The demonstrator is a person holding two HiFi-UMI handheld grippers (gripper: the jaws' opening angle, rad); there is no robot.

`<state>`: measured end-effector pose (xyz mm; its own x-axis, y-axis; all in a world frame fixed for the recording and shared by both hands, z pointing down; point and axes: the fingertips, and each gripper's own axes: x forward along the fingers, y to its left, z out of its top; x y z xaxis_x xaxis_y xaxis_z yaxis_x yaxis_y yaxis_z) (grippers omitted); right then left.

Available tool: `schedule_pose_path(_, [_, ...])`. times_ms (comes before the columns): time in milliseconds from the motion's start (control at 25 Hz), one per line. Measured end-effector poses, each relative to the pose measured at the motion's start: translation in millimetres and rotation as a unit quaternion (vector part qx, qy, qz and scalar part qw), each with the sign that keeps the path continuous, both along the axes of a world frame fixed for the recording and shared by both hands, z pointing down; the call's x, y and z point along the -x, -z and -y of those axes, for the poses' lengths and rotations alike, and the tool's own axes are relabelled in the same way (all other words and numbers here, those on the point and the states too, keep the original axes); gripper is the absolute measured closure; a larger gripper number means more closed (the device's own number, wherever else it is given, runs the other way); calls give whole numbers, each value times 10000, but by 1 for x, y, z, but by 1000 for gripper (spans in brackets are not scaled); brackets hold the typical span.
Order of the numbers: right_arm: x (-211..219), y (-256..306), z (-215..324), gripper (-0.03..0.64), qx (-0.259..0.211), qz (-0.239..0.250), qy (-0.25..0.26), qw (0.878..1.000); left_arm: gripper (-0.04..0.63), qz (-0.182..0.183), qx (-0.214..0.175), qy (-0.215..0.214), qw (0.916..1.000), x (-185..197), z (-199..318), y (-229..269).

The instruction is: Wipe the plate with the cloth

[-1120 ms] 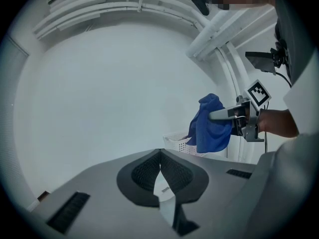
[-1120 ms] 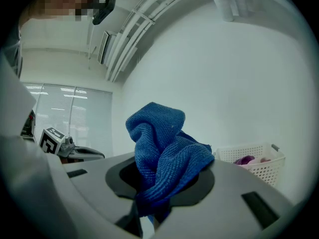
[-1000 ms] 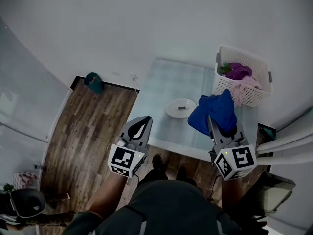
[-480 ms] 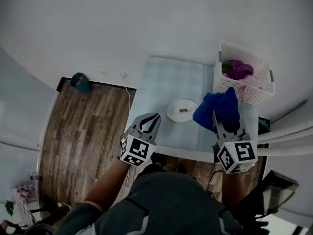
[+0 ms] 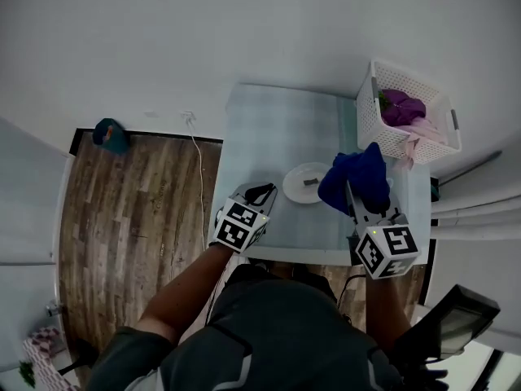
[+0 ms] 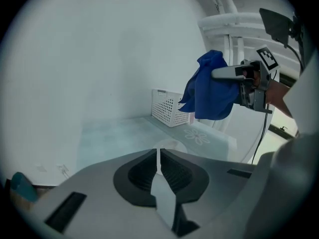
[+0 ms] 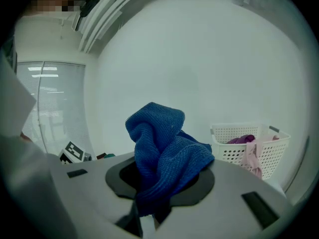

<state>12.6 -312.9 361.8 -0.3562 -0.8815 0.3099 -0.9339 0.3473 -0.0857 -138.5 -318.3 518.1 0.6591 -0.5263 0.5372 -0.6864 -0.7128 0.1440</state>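
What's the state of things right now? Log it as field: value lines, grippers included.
left hand-held gripper: shut, empty, near the table's front edge
right hand-held gripper: shut on the blue cloth
cloth: held in the air, clear of the plate
plate: white, on table
basket: white, far right corner, clothes inside

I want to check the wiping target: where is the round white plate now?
In the head view the round white plate lies on the pale table, just left of the blue cloth held in the right gripper.
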Motion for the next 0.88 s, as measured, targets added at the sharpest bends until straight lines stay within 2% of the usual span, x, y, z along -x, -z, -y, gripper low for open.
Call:
schedule_pose_path(120, [13,-21,11,491,160,-42,1,9999,584,-158,234,-130,9995,-3,20,-19])
schedule_pose_path(280, [27,-65,16,491,496,-189,28,9986,584,12,431,-270,9987,-6,35,-45])
schedule_pose_path(440, [45,-108,22,491,850,-333,316,9953,584,7,795,-236,9966,-11,41,-65])
schedule_pose_path(600, [68,-150,27,491,1144,-508,677,9898,584,229,730,-122,9970,-13,49,-76])
schedule_pose_path(720, [86,-181,28,491,1338,-687,949,9841,584,258,810,-260,9960,-21,51,-83])
schedule_pose_path(880, [98,-214,29,491,1473,-964,1260,9763,584,480,907,-321,9942,-27,54,-99])
